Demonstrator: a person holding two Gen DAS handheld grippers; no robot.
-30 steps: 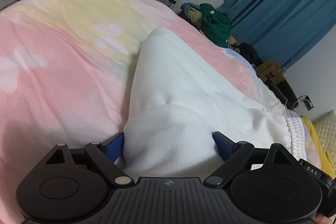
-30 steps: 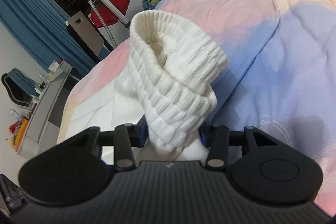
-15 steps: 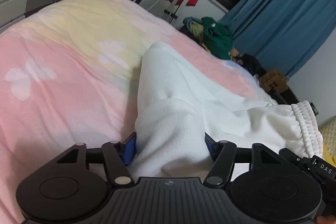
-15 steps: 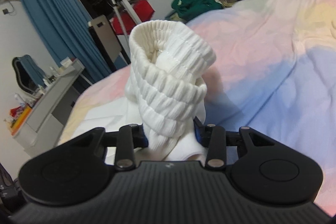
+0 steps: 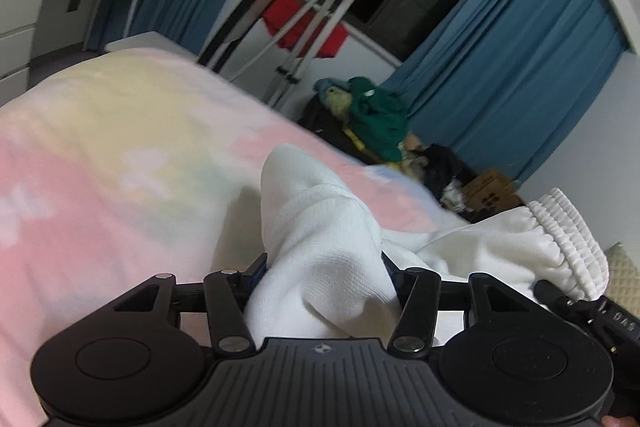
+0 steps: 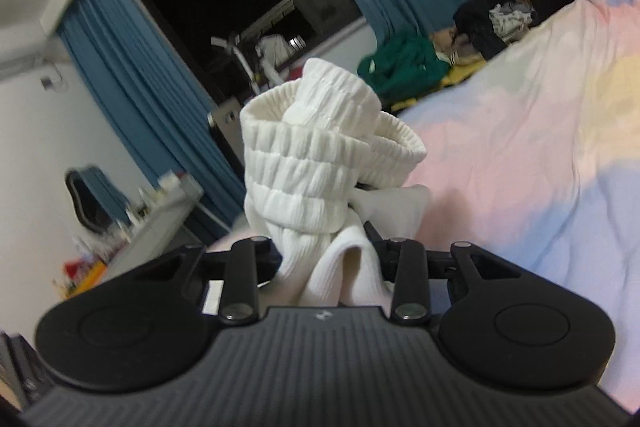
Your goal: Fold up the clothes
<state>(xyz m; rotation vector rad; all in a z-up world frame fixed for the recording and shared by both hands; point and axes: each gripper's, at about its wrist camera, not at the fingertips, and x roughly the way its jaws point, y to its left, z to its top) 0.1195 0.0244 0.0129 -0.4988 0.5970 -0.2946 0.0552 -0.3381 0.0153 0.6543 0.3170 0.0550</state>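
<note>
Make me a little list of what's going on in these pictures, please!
place: bed with a pastel blanket
clothing: white garment, ribbed cuff bunched up
left hand-held gripper: closing on the garment's plain fabric
right hand-held gripper: closing on the fabric just below the cuff
background: blue curtains, green clothes pile

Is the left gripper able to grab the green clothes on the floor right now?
Probably not. The left gripper is closing on a bunch of the white garment, so it is busy, and the green clothes lie off past the far edge of the bed.
</note>
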